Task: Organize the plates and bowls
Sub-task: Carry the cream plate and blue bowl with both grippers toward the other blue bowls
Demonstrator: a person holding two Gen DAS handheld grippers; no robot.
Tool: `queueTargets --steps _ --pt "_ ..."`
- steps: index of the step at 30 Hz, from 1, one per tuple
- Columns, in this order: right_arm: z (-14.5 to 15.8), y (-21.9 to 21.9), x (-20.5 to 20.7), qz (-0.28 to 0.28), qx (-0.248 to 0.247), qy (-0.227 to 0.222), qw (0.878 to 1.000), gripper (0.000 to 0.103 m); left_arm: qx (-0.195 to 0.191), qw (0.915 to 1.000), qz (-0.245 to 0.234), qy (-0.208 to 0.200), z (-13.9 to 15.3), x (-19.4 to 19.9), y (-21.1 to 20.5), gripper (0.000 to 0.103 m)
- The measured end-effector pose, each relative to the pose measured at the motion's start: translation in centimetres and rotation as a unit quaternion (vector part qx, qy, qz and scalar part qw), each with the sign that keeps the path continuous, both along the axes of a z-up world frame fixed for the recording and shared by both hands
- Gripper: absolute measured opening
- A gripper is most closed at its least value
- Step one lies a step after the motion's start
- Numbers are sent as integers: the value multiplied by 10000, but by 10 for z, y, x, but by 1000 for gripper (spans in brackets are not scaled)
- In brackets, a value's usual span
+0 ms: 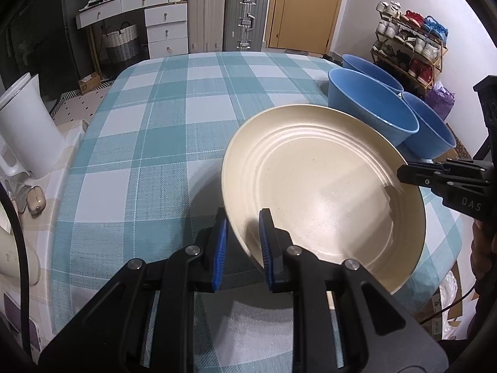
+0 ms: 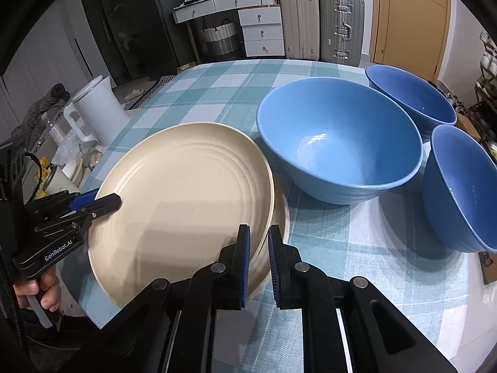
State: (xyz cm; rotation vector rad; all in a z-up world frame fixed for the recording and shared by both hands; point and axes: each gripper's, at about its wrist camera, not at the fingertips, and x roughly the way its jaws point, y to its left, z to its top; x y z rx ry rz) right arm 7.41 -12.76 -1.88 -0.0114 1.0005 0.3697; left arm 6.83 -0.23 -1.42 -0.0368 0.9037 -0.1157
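1. Two grippers clamped on one cream plate [image 2: 183, 199], carried low over the checked tablecloth [image 1: 161, 143], with a second cream plate [image 2: 281, 217] showing beneath its right edge.
2. Left gripper [image 1: 242, 245] nearly closed, blue pads pinching the plate's near-left rim; seen from the right wrist at the plate's far-left edge [image 2: 93, 203], gripped by a hand [image 2: 40, 286] from below.
3. Right gripper [image 2: 257, 261] likewise pinched tight on the rim nearest its camera; from the left wrist, reaching in from the right edge [image 1: 410, 175].
4. Three blue bowls to the right of the plates: a large one [image 2: 338, 143] just beside them, two more [image 2: 410, 93] [image 2: 462, 186] further right, none nested yet.
5. Step in hand, by all appearances: seating the held plate onto the one below. Best done level, both sides lowered together, rims lined up before letting go, so no edge catches or slides off.
6. Worth watching: clearance from the big bowl's wall, close to the plate's far-right rim.
7. Both grippers angled steeply downward, fingers pointing forward across the table, set on opposite sides of the plate.
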Motion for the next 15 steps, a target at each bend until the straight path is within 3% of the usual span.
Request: queueTargets --steps 15 --pt "-13 -1 2 -97 -127 12 9999 12 309 9995 -78 65 -17 9 -14 17"
